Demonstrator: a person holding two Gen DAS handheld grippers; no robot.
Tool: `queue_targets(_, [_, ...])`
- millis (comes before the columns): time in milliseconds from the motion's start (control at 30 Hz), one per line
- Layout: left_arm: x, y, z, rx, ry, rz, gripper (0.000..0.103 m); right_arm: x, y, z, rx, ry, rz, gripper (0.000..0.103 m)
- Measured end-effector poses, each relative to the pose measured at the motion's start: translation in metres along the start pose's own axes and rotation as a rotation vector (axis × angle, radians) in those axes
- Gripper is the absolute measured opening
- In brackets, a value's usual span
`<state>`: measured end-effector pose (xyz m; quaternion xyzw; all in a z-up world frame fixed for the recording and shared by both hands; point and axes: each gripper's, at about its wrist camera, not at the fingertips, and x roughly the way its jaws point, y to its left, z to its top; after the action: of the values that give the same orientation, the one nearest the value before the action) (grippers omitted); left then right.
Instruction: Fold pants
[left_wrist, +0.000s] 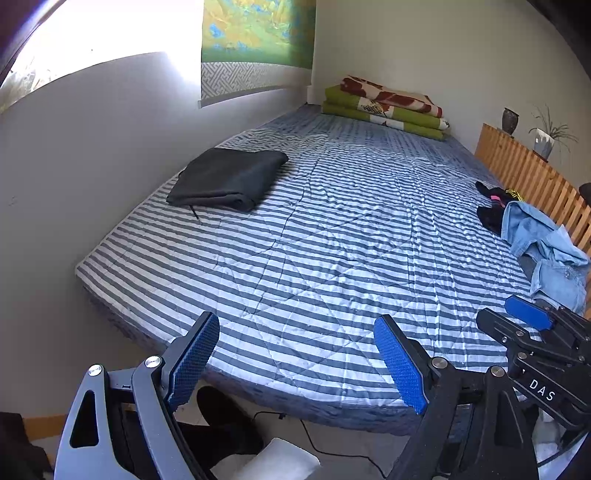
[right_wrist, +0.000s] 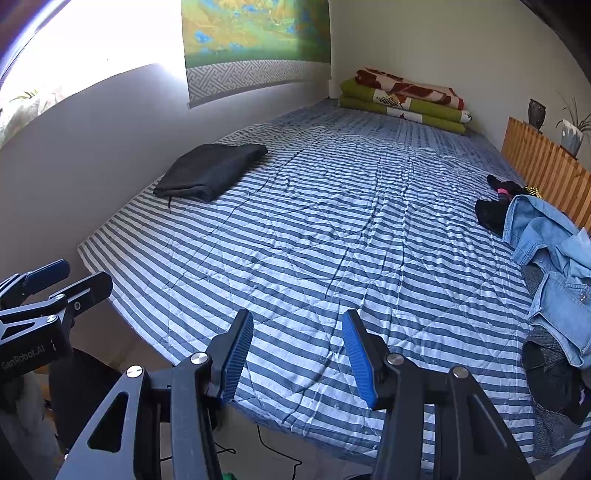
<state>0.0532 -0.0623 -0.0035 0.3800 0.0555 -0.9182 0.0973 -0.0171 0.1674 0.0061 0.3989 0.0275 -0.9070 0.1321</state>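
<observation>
On the striped quilted bed (left_wrist: 314, 258), one folded black pair of pants (left_wrist: 227, 179) lies near the left wall. Two grippers hover empty: left gripper (left_wrist: 299, 358) spread wide, right gripper (right_wrist: 297, 356) parted. One rumpled clothes pile (right_wrist: 554, 266), denim and dark fabrics, is cut off at right.

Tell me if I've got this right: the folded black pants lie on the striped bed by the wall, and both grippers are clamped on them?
Not quite. The folded black pants lie by the wall, but neither the left gripper nor the right gripper touches them; both wrist views show empty, parted jaws over the striped bed.
</observation>
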Motion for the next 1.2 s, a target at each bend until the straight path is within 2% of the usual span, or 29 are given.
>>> queue_targets(533, [0.008, 0.002, -0.001, -0.009, 0.014, -0.009, 0.089, 0.007, 0.006, -0.001, -0.007, 0.014, 0.011, 0.046])
queue_targets(1200, [0.041, -0.015, 0.005, 0.044, 0.051, -0.041, 0.091, 0.022, -0.013, -0.007, 0.038, 0.047, -0.01, 0.046])
